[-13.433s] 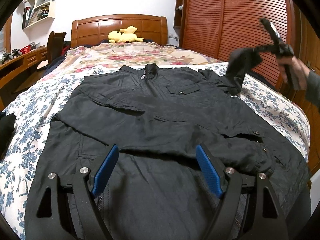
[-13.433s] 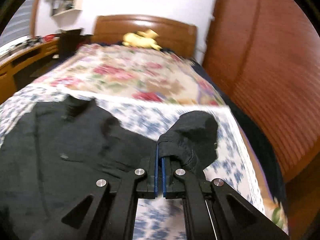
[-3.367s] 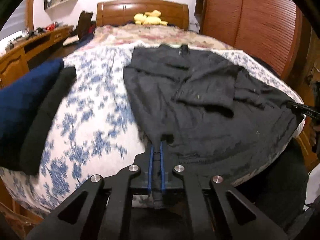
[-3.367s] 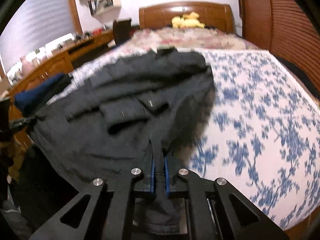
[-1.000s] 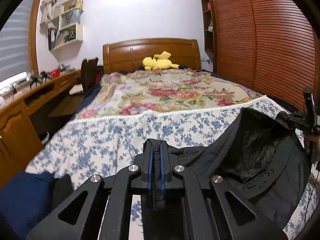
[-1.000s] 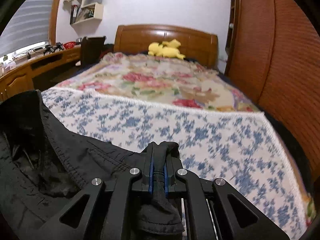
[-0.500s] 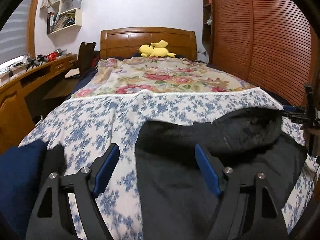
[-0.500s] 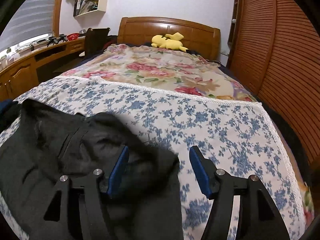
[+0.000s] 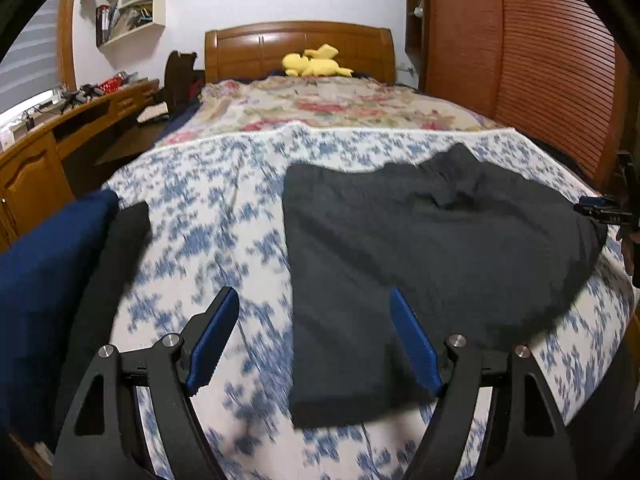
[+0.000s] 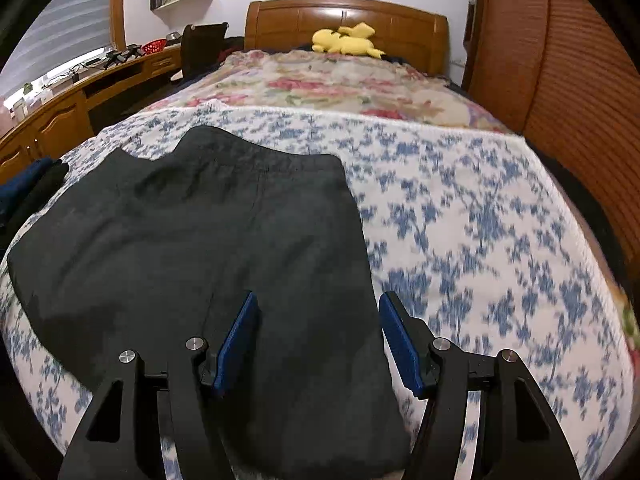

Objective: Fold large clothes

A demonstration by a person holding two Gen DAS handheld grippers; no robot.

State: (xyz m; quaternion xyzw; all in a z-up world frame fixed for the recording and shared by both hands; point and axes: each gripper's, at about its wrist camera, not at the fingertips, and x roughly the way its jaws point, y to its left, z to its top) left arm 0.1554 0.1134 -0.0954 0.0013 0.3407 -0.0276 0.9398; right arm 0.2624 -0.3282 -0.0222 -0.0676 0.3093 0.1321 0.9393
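A black jacket [image 9: 420,240] lies folded flat on the blue-flowered bedspread [image 9: 224,232], a dark slab with its far edge a little rumpled. My left gripper [image 9: 314,312] hangs open above the jacket's near left corner, nothing between its blue pads. In the right wrist view the same jacket [image 10: 192,240] fills the left half, and my right gripper [image 10: 318,312] is open over its near right edge, holding nothing. The right gripper's tip [image 9: 600,210] also shows at the far right of the left wrist view.
A stack of folded dark blue and black clothes [image 9: 52,280] sits at the bed's left edge. A yellow plush toy [image 9: 316,65] rests by the wooden headboard [image 9: 298,46]. A wooden desk [image 9: 52,140] runs along the left, a slatted wardrobe [image 9: 540,80] along the right.
Both grippers were shut on the jacket's raised hem a second ago; they let go and stand open. The jacket dropped and settled flat on the bed, and both grippers came lower.
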